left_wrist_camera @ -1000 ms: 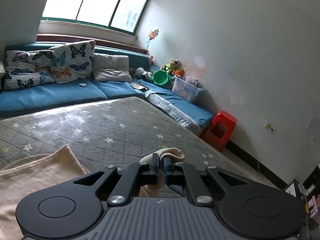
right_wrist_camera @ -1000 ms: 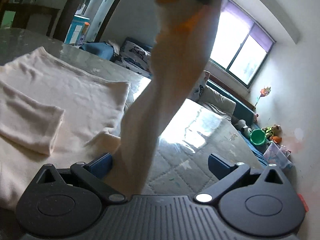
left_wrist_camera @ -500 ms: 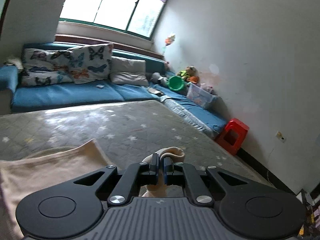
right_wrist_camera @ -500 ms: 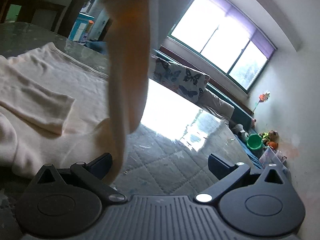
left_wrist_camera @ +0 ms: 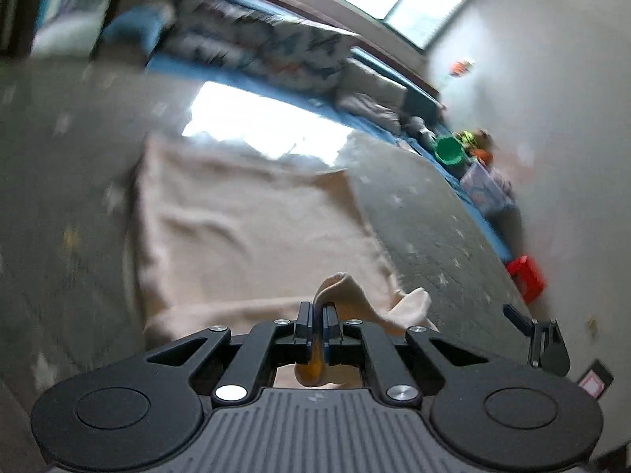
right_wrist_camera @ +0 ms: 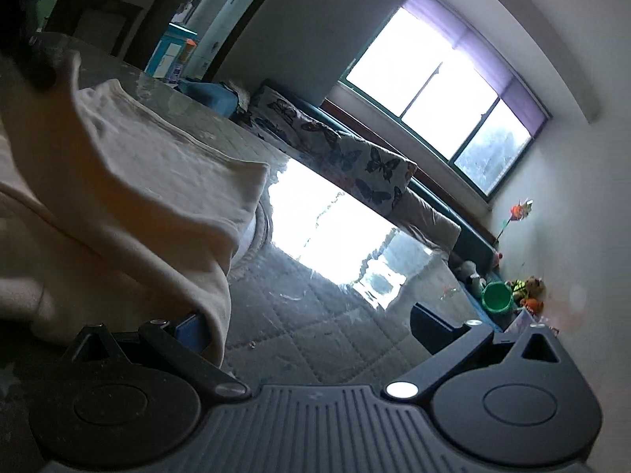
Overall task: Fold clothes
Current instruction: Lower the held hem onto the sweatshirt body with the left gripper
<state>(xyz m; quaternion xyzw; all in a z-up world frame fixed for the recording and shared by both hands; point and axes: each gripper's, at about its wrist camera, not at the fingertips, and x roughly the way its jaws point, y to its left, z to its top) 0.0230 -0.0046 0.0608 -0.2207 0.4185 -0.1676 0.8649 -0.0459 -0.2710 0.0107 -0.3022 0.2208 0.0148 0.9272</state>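
A cream garment (left_wrist_camera: 244, 232) lies spread on the grey star-quilted mattress (left_wrist_camera: 430, 213). My left gripper (left_wrist_camera: 318, 317) is shut on a fold of the garment's cuff (left_wrist_camera: 335, 287) and holds it above the spread cloth; the view is blurred. In the right wrist view the garment (right_wrist_camera: 130, 181) drapes across the left, and a hanging part covers the left finger. My right gripper (right_wrist_camera: 303, 323) is open and holds nothing. The left gripper's dark body shows at the top left corner of the right wrist view (right_wrist_camera: 27, 59).
A blue sofa with butterfly cushions (right_wrist_camera: 355, 161) runs along the far side under the window (right_wrist_camera: 437, 98). A green bowl (left_wrist_camera: 448, 150), toys and a clear bin (left_wrist_camera: 489, 193) sit by the right wall. A red stool (left_wrist_camera: 526, 276) stands on the floor beside the mattress.
My left gripper has swung left and tilted down over the spread garment, still holding the cuff. The sleeve that hung upright before the right camera now slopes low to the left.
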